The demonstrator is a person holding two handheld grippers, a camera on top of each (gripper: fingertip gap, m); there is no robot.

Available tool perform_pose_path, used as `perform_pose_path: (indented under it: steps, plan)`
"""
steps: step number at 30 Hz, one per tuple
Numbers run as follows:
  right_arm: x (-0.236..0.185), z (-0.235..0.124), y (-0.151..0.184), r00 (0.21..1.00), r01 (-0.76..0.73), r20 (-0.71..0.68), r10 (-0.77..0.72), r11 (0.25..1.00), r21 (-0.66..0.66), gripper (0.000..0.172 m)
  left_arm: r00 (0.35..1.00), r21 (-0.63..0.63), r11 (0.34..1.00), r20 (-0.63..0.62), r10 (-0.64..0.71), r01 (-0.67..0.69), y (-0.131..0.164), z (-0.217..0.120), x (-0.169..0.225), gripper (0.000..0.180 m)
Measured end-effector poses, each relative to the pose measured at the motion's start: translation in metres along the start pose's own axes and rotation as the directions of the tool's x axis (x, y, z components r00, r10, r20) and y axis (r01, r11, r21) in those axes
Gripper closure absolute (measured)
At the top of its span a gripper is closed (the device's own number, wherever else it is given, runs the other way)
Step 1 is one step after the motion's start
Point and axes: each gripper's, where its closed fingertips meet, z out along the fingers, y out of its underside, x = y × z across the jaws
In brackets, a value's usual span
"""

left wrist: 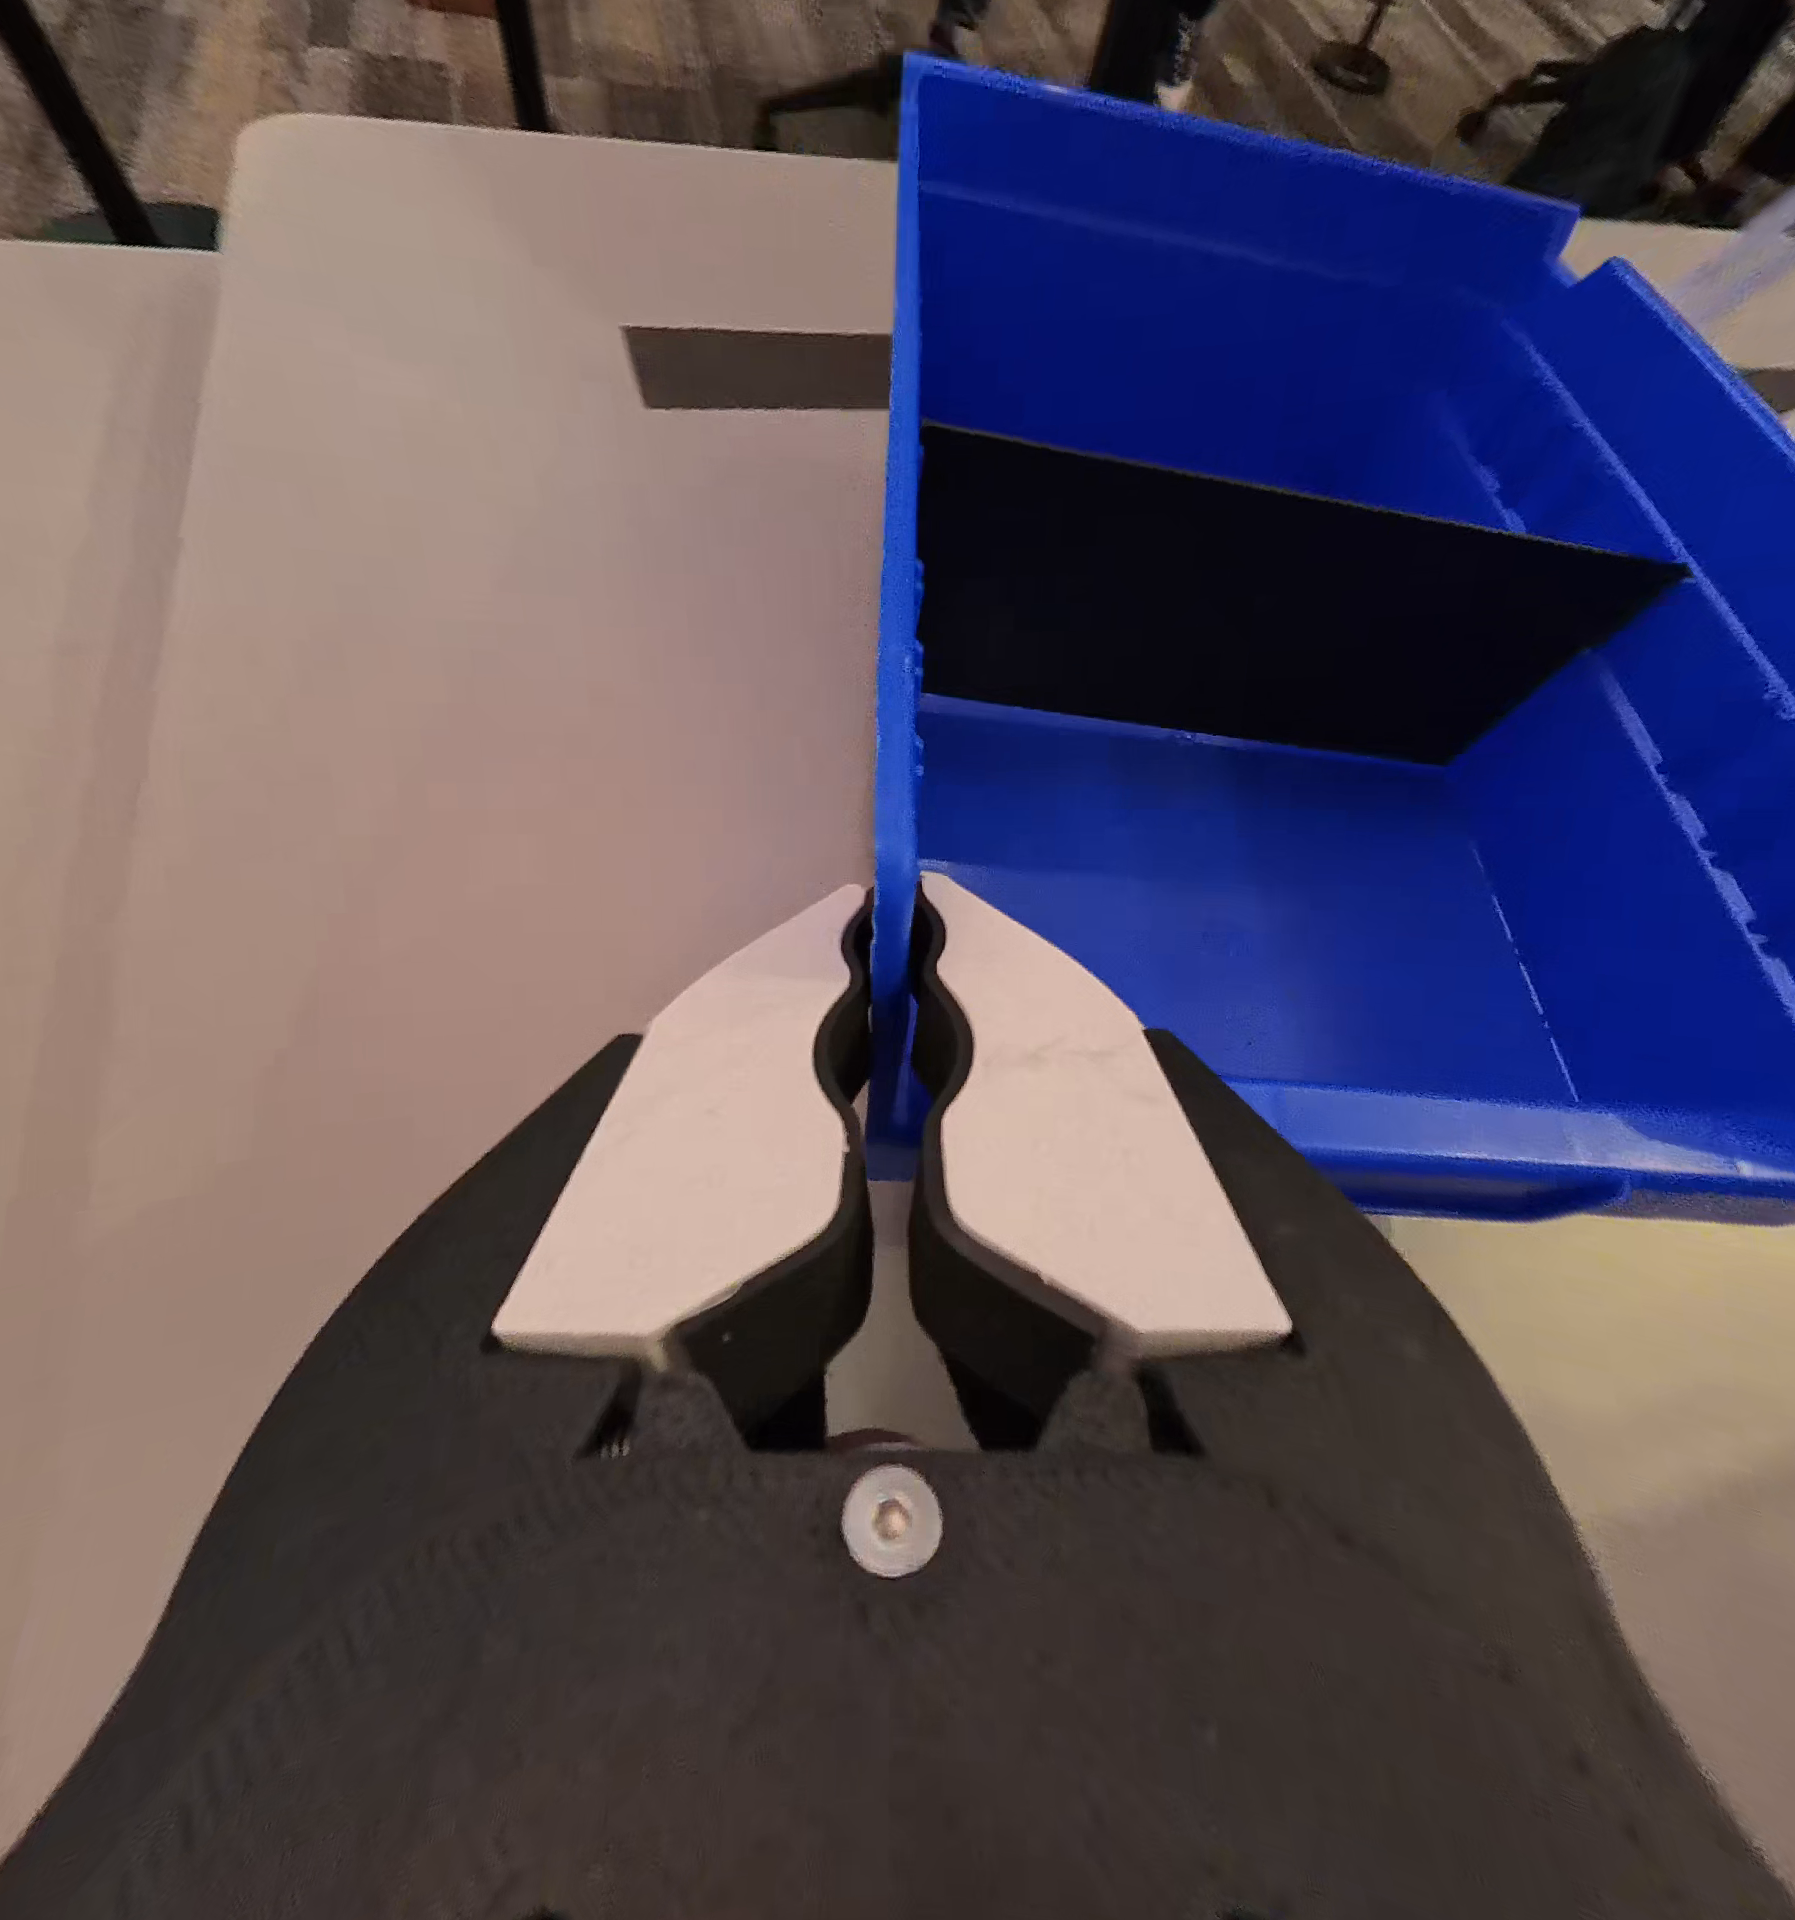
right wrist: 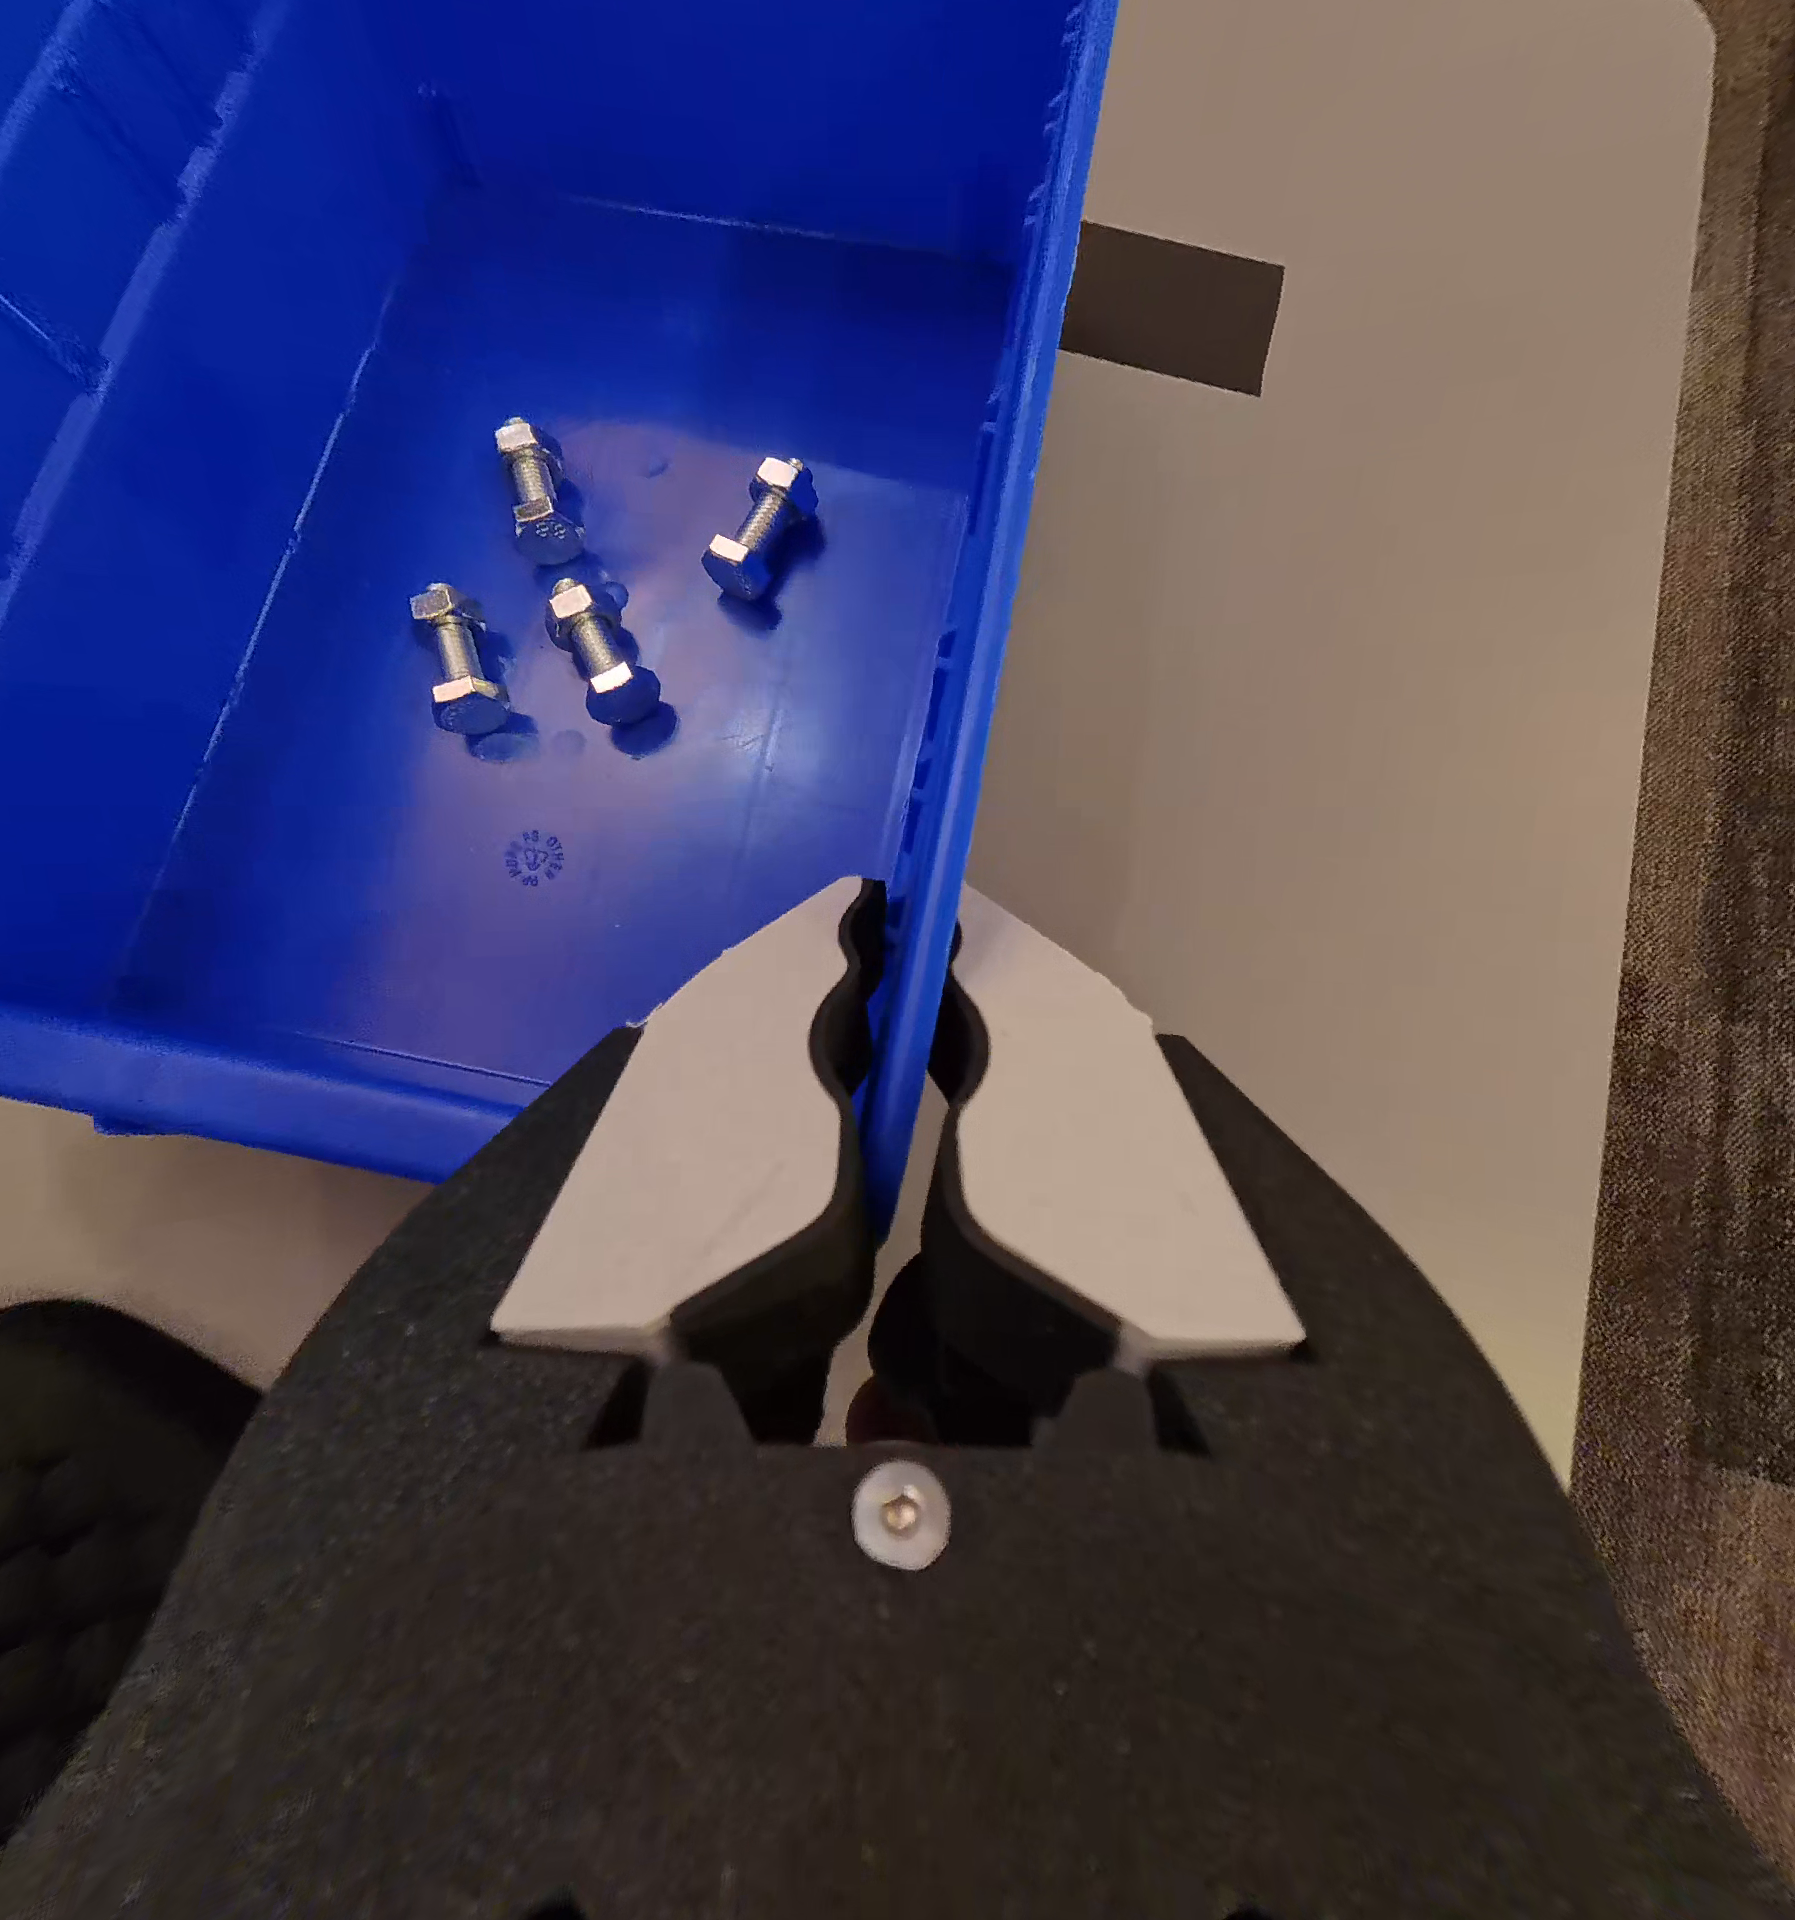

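The left gripper (left wrist: 894,914) pinches the left side wall of a blue plastic bin (left wrist: 1236,987), its black pads (left wrist: 843,997) pressed against either face of the rim. The right gripper (right wrist: 903,920) clamps the bin's (right wrist: 560,260) opposite wall the same way, near the front corner. The bin rests on a pale counter (left wrist: 457,675), apparently level, though the wide lens makes that hard to judge. A black divider (left wrist: 1236,592) splits it crosswise. Four silver bolts with nuts (right wrist: 581,571) lie loose on the floor of one compartment, well apart from the right gripper's tips. A strip of dark tape (right wrist: 1173,312) on the counter runs under the bin's wall; patterned carpet (right wrist: 1745,831) lies beyond the counter's edge.
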Motion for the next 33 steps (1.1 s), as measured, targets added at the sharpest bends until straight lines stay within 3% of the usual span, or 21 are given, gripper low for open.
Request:
perform_pose_path:
  steps: [10,20,27,33]
  plan:
    - [-0.018,-0.014,0.004,0.991,0.063,0.119,-0.054,0.996,-0.070,0.167,0.999,-0.065,0.998,-0.038,0.020,-0.023,0.022,-0.039,0.018,0.177]
    - [-0.050,-0.020,0.003,0.943,0.208,0.280,-0.182,0.976,-0.065,0.167,0.980,-0.116,0.986,-0.176,0.096,-0.118,0.051,-0.064,0.043,0.177]
    - [-0.077,-0.019,0.000,0.877,0.324,0.380,-0.294,0.946,-0.016,0.167,0.927,-0.123,0.973,-0.347,0.144,-0.197,0.072,-0.068,0.074,0.176]
    - [-0.103,-0.014,-0.009,0.800,0.403,0.459,-0.387,0.913,0.067,0.167,0.837,-0.119,0.940,-0.500,0.221,-0.320,0.084,-0.067,0.118,0.175]
